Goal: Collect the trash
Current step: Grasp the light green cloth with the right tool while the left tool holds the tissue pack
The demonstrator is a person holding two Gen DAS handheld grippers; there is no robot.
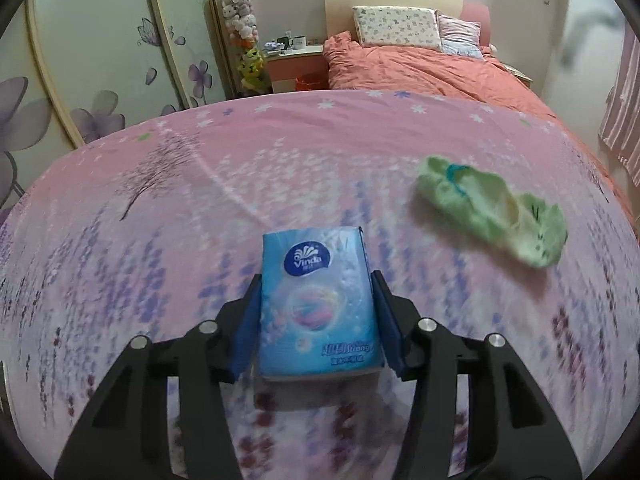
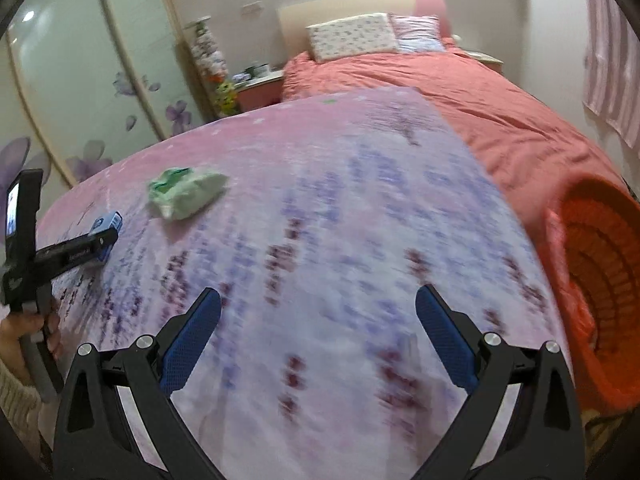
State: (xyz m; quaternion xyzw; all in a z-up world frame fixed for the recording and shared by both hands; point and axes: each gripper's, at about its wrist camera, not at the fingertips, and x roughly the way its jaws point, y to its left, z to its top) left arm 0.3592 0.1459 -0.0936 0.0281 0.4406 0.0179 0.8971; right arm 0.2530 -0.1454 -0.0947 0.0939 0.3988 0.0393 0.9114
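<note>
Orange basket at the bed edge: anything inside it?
The basket lies tipped, its mouth facing the right gripper's camera. Only ribbed orange walls show inside; no trash visible. Its deepest part and lower side are cut off by the picture's edge, so I cannot tell there.

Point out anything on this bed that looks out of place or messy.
A crumpled green wrapper lies loose on the pink floral sheet, away from the orange basket at the bed's edge. The blue tissue pack sits squarely between the left gripper jaws. Nothing looks spilled or damaged.
</note>
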